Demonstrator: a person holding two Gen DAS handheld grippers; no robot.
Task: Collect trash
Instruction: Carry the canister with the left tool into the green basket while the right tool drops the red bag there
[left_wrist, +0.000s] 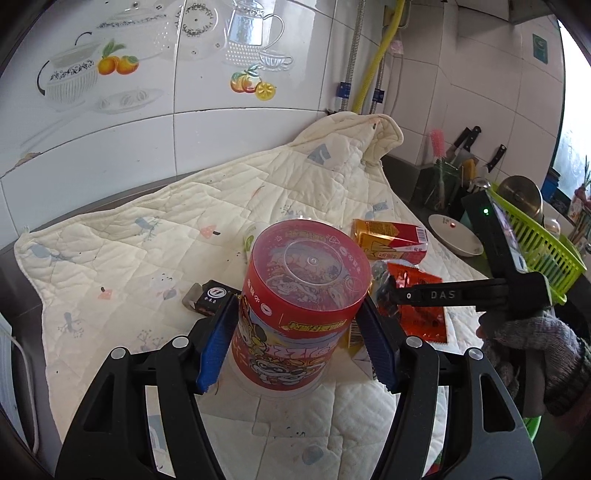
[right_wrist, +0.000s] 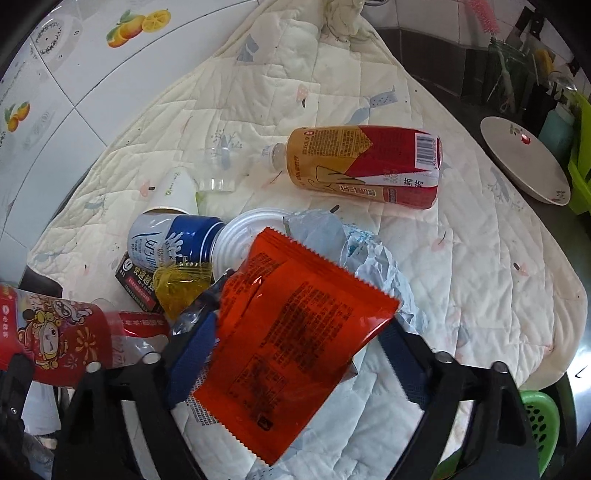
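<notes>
The main risk is with the red tub (left_wrist: 301, 310), which the left gripper (left_wrist: 295, 336) holds by its round wall. It is smooth, its lid is clear plastic, and it is tilted a little, so I judge it can slide out of the 2 blue pads (left_wrist: 212, 350) and knock the trash lying around it on the quilted cloth (left_wrist: 129, 240). These pads press on both sides of the tub, about half spread.

The second risk is the orange-red sachet (right_wrist: 295, 325). It is thin and floppy, and it can bend away or take the crumpled wrapper (right_wrist: 369, 258) under it along. The right gripper (right_wrist: 299, 354) has its fingers on each side of the sachet, moderately spread. Whether the pads already pinch it I cannot tell, because the sachet hides the contact. The yellow-red bottle (right_wrist: 365, 166) lies well apart on the cloth, untouched.
</notes>
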